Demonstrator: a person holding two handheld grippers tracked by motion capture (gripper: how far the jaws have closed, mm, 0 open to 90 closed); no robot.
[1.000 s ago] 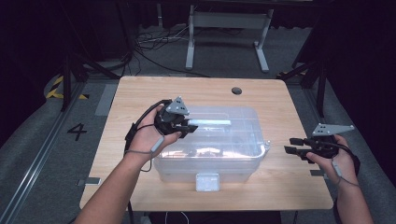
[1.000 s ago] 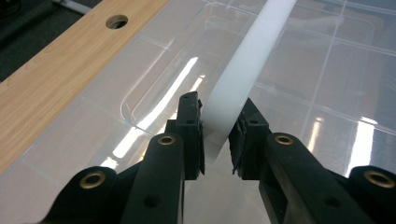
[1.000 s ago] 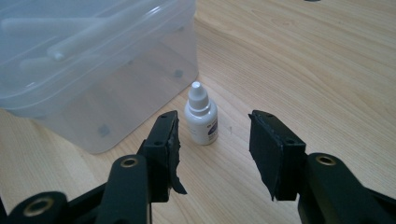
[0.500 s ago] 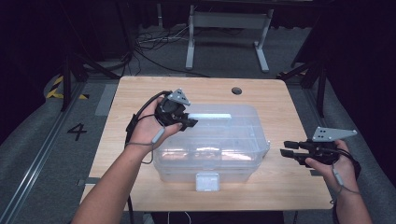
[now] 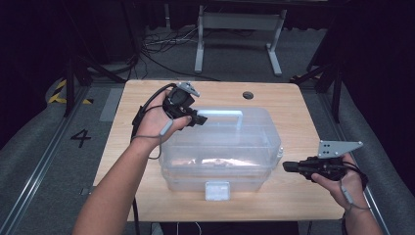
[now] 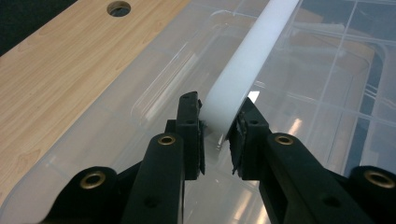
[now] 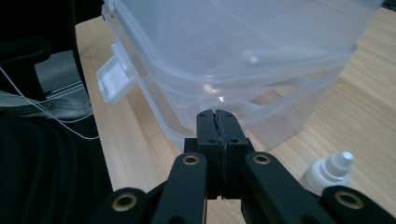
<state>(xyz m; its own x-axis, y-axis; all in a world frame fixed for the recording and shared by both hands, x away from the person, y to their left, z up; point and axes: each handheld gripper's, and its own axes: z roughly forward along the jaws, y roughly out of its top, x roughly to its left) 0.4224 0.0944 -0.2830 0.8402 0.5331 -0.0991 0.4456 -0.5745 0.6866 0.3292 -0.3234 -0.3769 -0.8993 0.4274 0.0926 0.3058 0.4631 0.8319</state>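
Observation:
A clear plastic storage box (image 5: 220,152) with a clear lid (image 6: 116,121) stands in the middle of the wooden table (image 5: 293,103). My left gripper (image 5: 199,119) is at the box's far left corner, shut on the left end of the lid's white handle (image 5: 222,113). In the left gripper view both pads press the white handle (image 6: 252,56) between them (image 6: 218,135). My right gripper (image 5: 286,166) hovers just off the box's right side, pointing at it. Its jaws (image 7: 217,116) have just been closing and now meet with nothing between them.
A white latch (image 5: 217,190) sits on the box's front wall and another latch (image 7: 112,79) on its right end. A small white dropper bottle (image 7: 327,175) lies on the table beside my right gripper. A round hole (image 5: 248,95) marks the table's far side.
My left hand has risen and moved toward the far side with the handle in its grip. My right hand has drifted toward the near edge, and its jaws have closed.

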